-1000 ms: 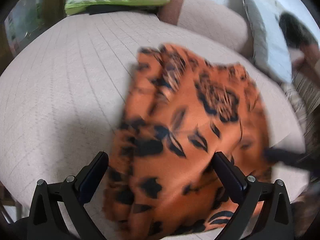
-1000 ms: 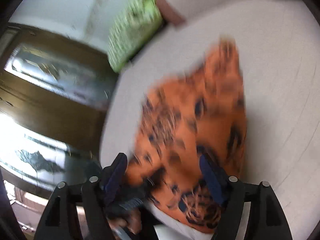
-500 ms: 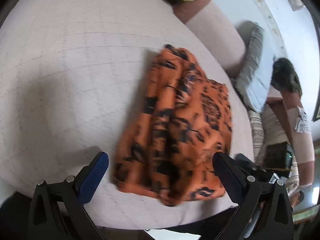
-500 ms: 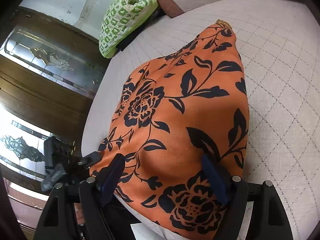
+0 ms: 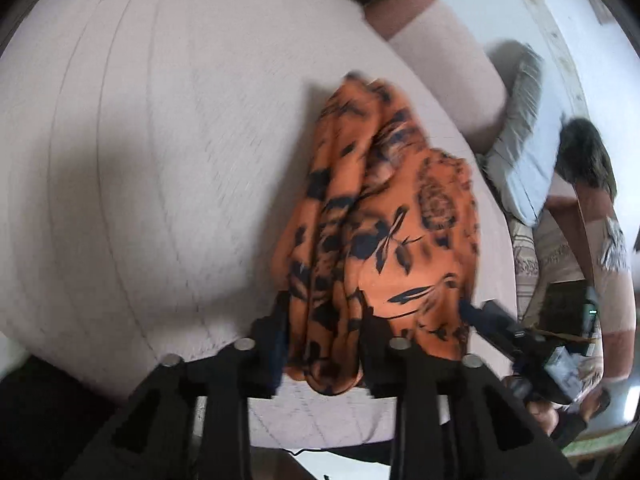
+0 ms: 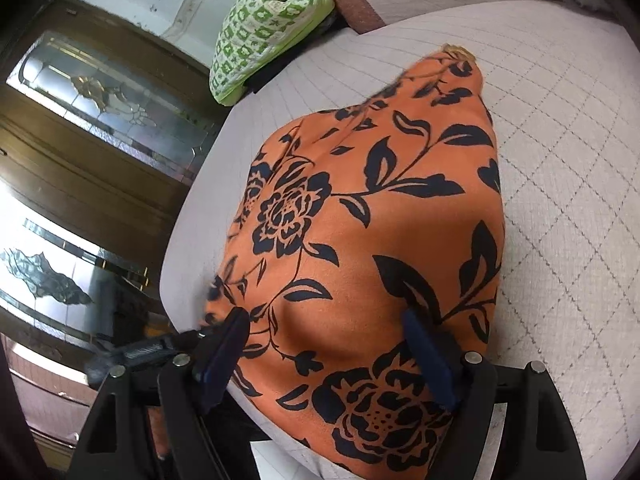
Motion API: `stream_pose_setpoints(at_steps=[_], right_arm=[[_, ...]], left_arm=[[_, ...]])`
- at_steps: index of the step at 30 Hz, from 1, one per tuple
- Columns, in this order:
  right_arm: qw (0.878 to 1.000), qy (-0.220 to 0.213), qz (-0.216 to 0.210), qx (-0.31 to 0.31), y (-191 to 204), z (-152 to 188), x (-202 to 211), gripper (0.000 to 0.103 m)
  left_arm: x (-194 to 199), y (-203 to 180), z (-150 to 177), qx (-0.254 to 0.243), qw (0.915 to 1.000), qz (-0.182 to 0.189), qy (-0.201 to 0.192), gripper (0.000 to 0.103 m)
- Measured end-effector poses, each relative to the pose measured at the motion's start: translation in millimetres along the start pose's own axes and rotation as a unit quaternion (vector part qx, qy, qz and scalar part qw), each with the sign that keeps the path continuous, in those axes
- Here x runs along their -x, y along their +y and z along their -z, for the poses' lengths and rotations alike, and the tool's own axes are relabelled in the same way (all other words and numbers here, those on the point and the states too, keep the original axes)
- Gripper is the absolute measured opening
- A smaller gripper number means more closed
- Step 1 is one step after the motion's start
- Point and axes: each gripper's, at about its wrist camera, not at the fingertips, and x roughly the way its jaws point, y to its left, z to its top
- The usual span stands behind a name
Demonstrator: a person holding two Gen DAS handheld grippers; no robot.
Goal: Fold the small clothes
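An orange garment with black flowers [image 5: 400,220] lies on a beige quilted cushion [image 5: 160,160], near its front edge. My left gripper [image 5: 324,308] is closing; its jaws pinch a bunched fold at the garment's near left edge. In the right wrist view the garment [image 6: 360,220] spreads smooth and wide. My right gripper [image 6: 324,332] stands open over its near part, one finger on each side of a flat stretch of cloth. The right gripper's tip [image 5: 492,320] shows just right of the garment, and the left gripper [image 6: 160,346] shows blurred at the garment's left corner.
A green patterned pillow [image 6: 272,28] rests at the cushion's far end against a padded arm [image 5: 440,52]. A grey pillow [image 5: 524,152] and a person's legs [image 5: 592,220] are off to the right. A wooden door with glass panes [image 6: 100,120] stands to the left.
My left gripper's jaws have narrowed from wide apart onto a fold of the garment, and the cloth there has gathered into ridges. The right gripper has kept its place and its width.
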Motion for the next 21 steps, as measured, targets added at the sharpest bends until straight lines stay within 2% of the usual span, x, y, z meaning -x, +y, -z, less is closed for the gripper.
stream_pose_setpoints(at_steps=[1,2,3,4,6,9,11,13,14,15,16,17,19,20,21], right_arm=[[1.0,0.001,-0.002,0.0,-1,-1,0,0.083],[1.0,0.001,-0.005,-0.002,-2,-1,0,0.083],[1.0,0.001,-0.01,-0.005,-4,-1,1,0.083],[1.0,-0.001,-0.015,-0.009,-5,-1,2,0.083],[1.0,-0.004,-0.021,-0.013,-7,1,2,0.083],[1.0,-0.004,-0.024,-0.011,-7,2,3,0.083],[1.0,-0.003,-0.027,-0.01,-9,2,3,0.083],[0.999,-0.004,-0.031,-0.011,-7,3,4,0.083],[0.999,-0.004,-0.034,-0.012,-8,3,5,0.083],[0.999,-0.004,-0.037,-0.013,-9,2,5,0.083],[0.999,-0.004,-0.041,-0.015,-11,2,4,0.083],[0.999,-0.005,-0.043,-0.015,-12,2,5,0.083],[0.999,-0.006,-0.047,-0.016,-14,2,5,0.083],[0.999,-0.006,-0.048,-0.017,-14,3,5,0.083],[0.999,-0.006,-0.049,-0.016,-15,3,5,0.083]], left_arm=[[9,-5,-6,-0.008,0.9998,0.003,-0.016,0.057],[22,-13,-16,-0.021,0.9985,0.004,-0.05,0.068],[30,-20,-25,-0.032,0.9965,0.0,-0.078,0.09],[31,-24,-34,-0.042,0.9947,-0.003,-0.094,0.097],[17,-25,-59,-0.052,0.9951,0.01,-0.084,0.097],[-22,-28,-89,-0.045,0.9977,0.03,-0.041,0.097],[-47,-27,-96,-0.055,0.9977,0.04,-0.002,0.097],[-73,-26,-98,-0.048,0.9977,0.028,0.037,0.094],[-77,-25,-97,-0.05,0.9971,0.031,0.047,0.085],[-77,-25,-97,-0.052,0.9975,0.019,0.042,0.051],[-75,-26,-97,-0.056,0.9975,0.019,0.04,0.03],[-70,-30,-97,-0.063,0.9972,0.025,0.031,0.028],[-59,-45,-88,-0.114,0.9934,0.007,-0.01,0.026],[-68,-44,-85,-0.133,0.9907,-0.027,-0.011,0.026],[-85,-32,-85,-0.115,0.992,-0.051,0.014,0.028]])
